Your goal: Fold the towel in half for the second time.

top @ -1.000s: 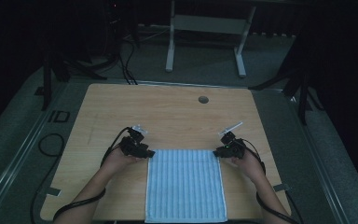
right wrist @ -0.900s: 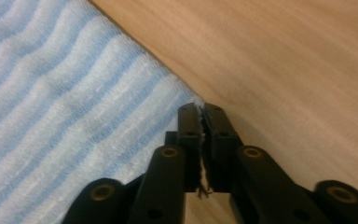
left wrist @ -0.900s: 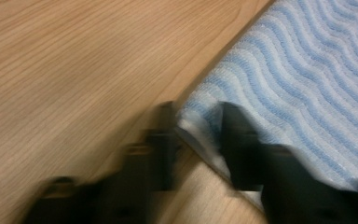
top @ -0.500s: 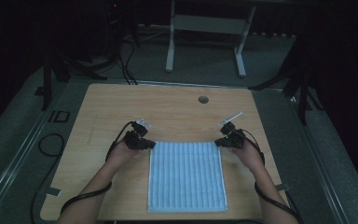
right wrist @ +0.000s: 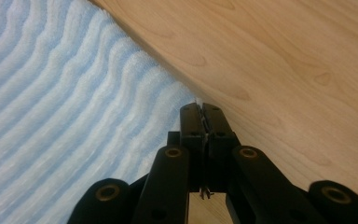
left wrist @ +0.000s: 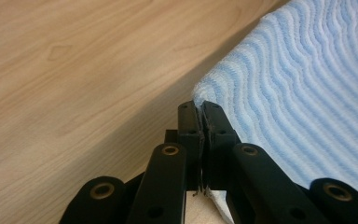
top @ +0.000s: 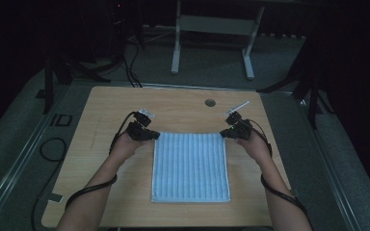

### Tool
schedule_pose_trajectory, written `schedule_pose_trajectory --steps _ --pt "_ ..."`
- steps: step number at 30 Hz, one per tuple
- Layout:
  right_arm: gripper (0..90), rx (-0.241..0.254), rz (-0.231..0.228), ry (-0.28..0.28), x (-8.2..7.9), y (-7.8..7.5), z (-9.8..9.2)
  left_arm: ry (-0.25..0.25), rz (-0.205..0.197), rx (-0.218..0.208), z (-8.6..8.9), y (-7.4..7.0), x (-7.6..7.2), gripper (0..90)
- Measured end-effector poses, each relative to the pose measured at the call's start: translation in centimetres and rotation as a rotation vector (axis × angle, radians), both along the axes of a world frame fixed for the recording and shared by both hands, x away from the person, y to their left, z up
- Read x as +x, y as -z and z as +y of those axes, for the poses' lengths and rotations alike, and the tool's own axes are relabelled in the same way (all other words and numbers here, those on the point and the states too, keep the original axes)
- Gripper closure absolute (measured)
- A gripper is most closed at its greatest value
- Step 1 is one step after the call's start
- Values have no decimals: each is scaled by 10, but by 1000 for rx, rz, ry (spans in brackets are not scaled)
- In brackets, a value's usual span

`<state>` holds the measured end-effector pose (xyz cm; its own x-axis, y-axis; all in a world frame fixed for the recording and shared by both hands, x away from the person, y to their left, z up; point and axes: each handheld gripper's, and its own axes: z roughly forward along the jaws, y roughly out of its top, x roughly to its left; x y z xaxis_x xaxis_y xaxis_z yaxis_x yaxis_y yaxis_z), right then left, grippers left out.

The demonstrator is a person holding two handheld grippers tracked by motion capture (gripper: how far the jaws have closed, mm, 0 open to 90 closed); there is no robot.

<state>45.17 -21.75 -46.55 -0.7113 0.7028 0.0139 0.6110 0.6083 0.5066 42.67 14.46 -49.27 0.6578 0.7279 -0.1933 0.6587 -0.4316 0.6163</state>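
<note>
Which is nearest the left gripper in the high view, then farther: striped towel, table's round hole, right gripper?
1. Striped towel: its far-left corner sits in the left gripper.
2. Round hole: farther back, right of centre.
3. Right gripper: at the towel's far-right corner.

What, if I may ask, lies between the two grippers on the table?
In the high view, the far edge of the blue striped towel spans between the left gripper and right gripper, each clamped on a corner.

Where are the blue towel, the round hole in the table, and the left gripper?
Blue towel (top: 191, 166): high view, middle of the cloth.
Round hole (top: 210, 102): high view, its centre, far side of the table.
Left gripper (left wrist: 200, 108): left gripper view, tips of its closed jaws.
</note>
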Motion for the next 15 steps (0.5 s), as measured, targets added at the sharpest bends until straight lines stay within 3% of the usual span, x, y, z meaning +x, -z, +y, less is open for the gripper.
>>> schedule_pose_trajectory --steps 5,14,15 --pt "886 40 -44 -9 -14 -13 -3 24 -28 -18 5 -14 -12 867" --pt "885 130 -121 -41 -59 -31 -20 93 -92 -103 8 -41 -59 866" --pt "885 130 -121 -41 -59 -31 -20 93 -92 -103 8 -41 -59 866"
